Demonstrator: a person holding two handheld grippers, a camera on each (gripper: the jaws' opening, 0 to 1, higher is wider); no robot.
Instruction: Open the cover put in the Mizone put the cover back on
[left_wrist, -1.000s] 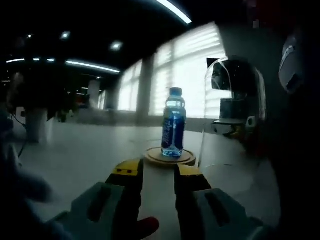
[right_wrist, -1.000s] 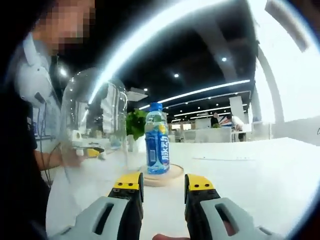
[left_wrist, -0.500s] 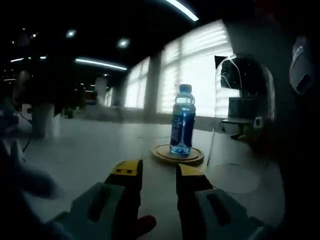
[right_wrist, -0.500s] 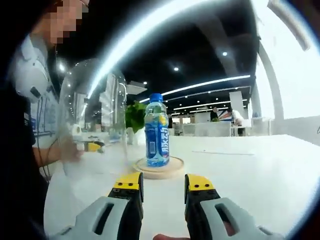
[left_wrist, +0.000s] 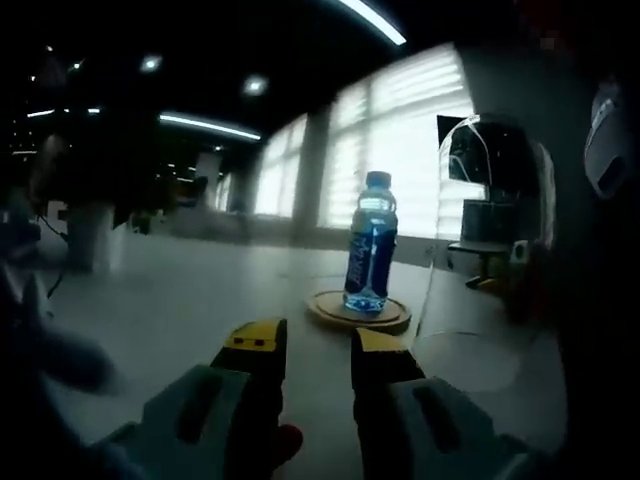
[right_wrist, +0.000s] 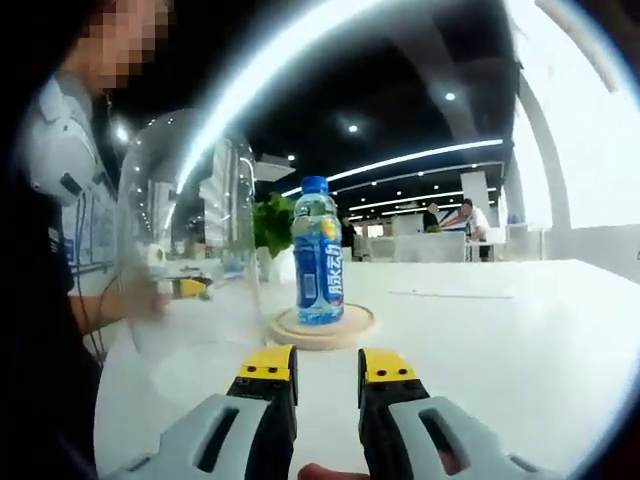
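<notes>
The Mizone bottle (right_wrist: 318, 252) stands upright on the round wooden base (right_wrist: 325, 327), out on the white counter (right_wrist: 520, 330), with the clear glass cover (right_wrist: 185, 250) off the base and standing just to its left in the right gripper view; in the left gripper view the same cover (left_wrist: 495, 200) sits to the right of the bottle (left_wrist: 370, 245) and base (left_wrist: 358, 312), with its rim apparently down on or close to the counter (left_wrist: 180, 300). Compared with a second ago, the bottle has stayed put on the base, so the "put in" step looks done. What has changed is the grippers: the right gripper (right_wrist: 327, 362) now has its yellow-tipped jaws noticeably nearer together than before, with only a narrow gap and nothing between them, while the left gripper (left_wrist: 318, 336) is much as it was, jaws slightly parted and empty. Both views have also drifted a little, the bottle sitting further right in the left gripper view, which is the hands moving and not the bottle. A person's sleeve and hand (right_wrist: 150, 300) show through the glass on the far side of the cover. As I judge it, the remaining work is to take hold of the cover, lift it over the bottle top and set it squarely on the base; the glass is slippery and tall, so a tilted lowering could knock the bottle over.
</notes>
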